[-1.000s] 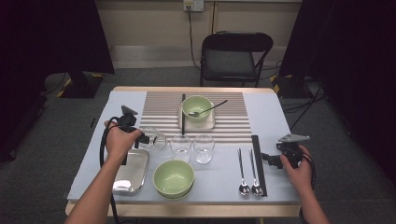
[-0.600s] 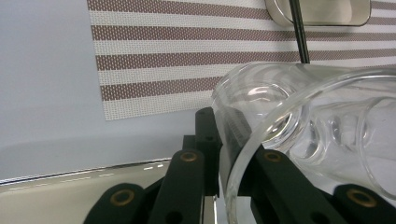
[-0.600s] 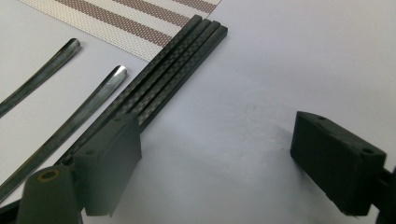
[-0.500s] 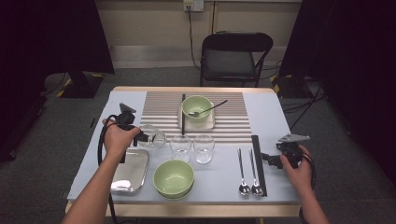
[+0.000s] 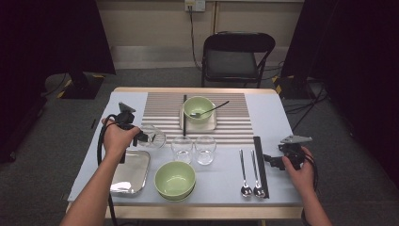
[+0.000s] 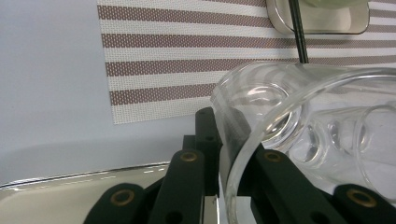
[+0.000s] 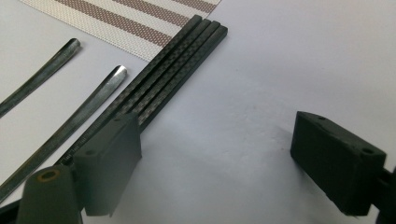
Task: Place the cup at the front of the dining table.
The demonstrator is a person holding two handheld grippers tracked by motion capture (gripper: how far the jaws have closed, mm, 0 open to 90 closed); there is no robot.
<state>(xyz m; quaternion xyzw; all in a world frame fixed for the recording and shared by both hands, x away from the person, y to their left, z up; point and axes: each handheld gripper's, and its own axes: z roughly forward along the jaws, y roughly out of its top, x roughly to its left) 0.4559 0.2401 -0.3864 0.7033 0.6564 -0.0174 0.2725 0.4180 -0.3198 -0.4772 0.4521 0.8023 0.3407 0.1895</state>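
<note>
From above, your left gripper [image 5: 141, 137] pinches the rim of a clear, round glass [image 5: 151, 137], tipped on its side just past the shiny metal tray [image 5: 131, 172], left of two upright glasses [image 5: 194, 149]. A smooth pale-green bowl [image 5: 175, 180] sits near you; a second one with a spoon rests on a small tray over the ribbed striped mat [image 5: 235, 122]. Your right gripper [image 5: 270, 159] hovers beside the long black chopsticks [image 5: 260, 165] and two steel spoons [image 5: 249, 172]. A second ago the glass stood more upright; now it leans further over.

In the left gripper view, the black jaws clamp the thin curved wall of the glass [image 6: 299, 126], one inside, one outside, above the tray's polished edge [image 6: 70, 184].

In the right gripper view, your matte jaws stand wide apart with nothing between them, over bare grey tabletop [image 7: 243, 116], next to the woven-textured chopsticks [image 7: 173, 74].
</note>
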